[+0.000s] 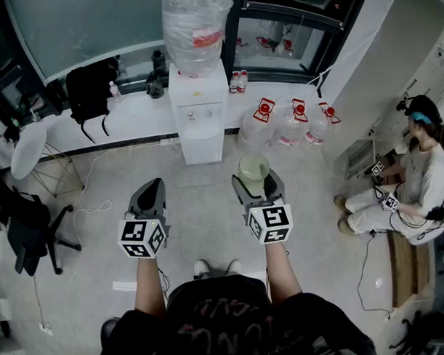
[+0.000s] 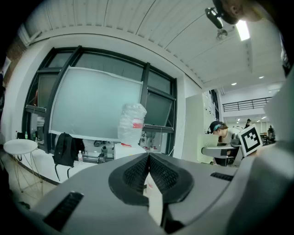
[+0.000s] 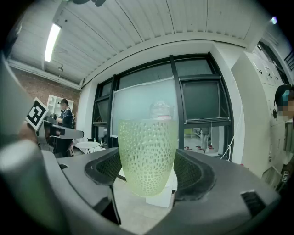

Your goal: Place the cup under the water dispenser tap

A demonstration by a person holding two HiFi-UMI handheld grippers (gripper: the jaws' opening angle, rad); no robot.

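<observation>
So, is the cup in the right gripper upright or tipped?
Upright: the cup stands rim up, wide end on top, clamped between the right gripper's pads.

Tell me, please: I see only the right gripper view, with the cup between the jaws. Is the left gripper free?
Observer: Yes. The left gripper has its jaws together, with nothing between them.
Operator: What lies between the cup and the dispenser?
Observer: In the head view, only floor shows between the cup and the dispenser.
Operator: What is to the left of the dispenser?
Observer: A black backpack sits on the ledge there.
</observation>
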